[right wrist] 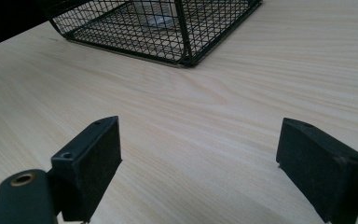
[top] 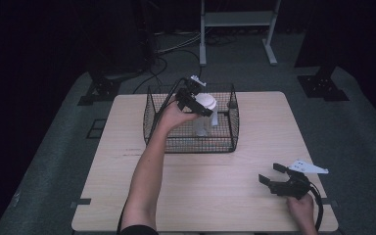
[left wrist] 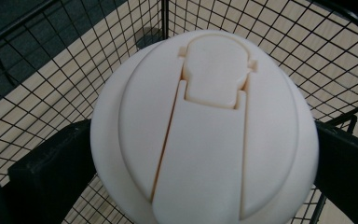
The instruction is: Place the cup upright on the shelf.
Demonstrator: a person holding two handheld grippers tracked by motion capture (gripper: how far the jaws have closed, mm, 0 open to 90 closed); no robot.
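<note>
One bottle: the clear bottle point(top: 203, 122) with a white flip lid point(left wrist: 205, 126) stands upright inside the wire basket point(top: 191, 143), toward its back.
Progress: I'd say roughly midway; the bottle is gripped in the basket, whether going in or out I cannot tell.
Left gripper point(top: 196, 105): jaws clamped on either side of the lid.
Right gripper point(right wrist: 200, 172): jaws spread wide, holding nothing, low over the table point(right wrist: 205, 102), well apart from the basket.
</note>
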